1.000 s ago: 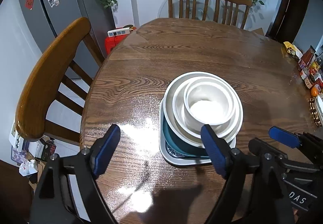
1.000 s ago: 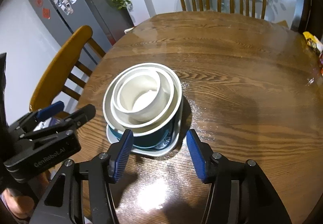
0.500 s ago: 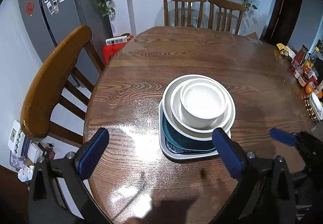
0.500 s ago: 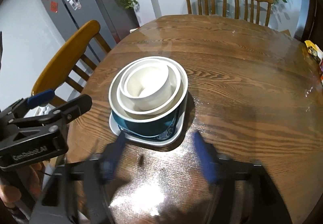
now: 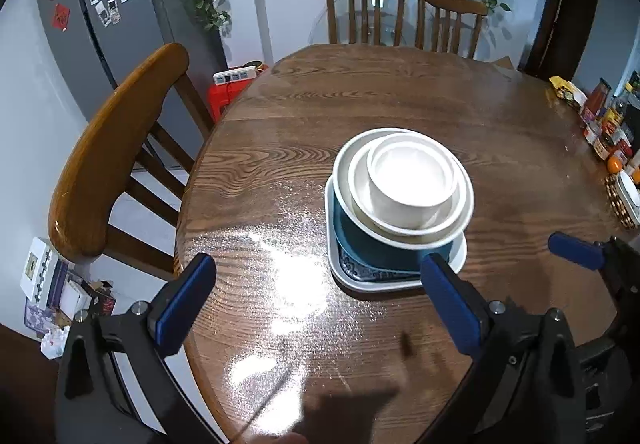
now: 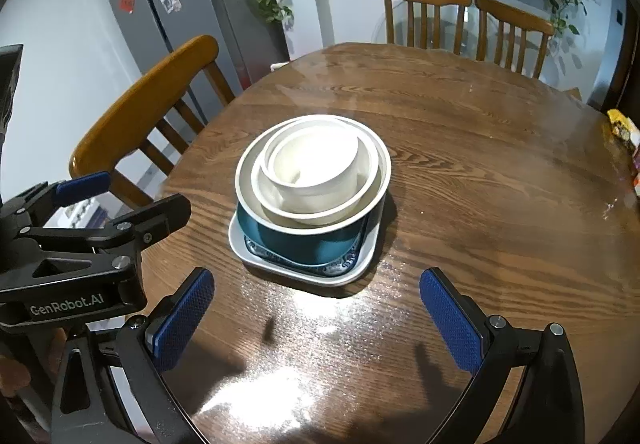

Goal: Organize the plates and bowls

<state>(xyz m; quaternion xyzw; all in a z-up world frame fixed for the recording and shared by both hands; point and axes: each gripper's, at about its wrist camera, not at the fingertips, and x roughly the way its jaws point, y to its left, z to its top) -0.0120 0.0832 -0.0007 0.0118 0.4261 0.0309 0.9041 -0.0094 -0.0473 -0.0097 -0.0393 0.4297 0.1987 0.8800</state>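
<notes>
One stack stands on the round wooden table (image 5: 280,171): a white square plate (image 5: 362,283), a blue patterned plate (image 6: 340,264), a teal bowl (image 6: 296,240) with a white inside, and two smaller white bowls (image 5: 412,179) nested in it. My left gripper (image 5: 316,268) hangs open in front of the stack, touching nothing. My right gripper (image 6: 317,278) is also just short of the stack; its jaws are opening with nothing between them. Each gripper shows at the edge of the other's view.
A wooden chair (image 5: 116,147) stands at the table's left edge, and two more chairs (image 5: 400,15) at the far side. Jars and packets (image 5: 608,119) crowd the right rim. A fridge (image 5: 100,15) stands at the back left.
Both grippers have opened wider and drawn back a little from the stack. The right gripper has also rolled slightly. The stack has not moved.
</notes>
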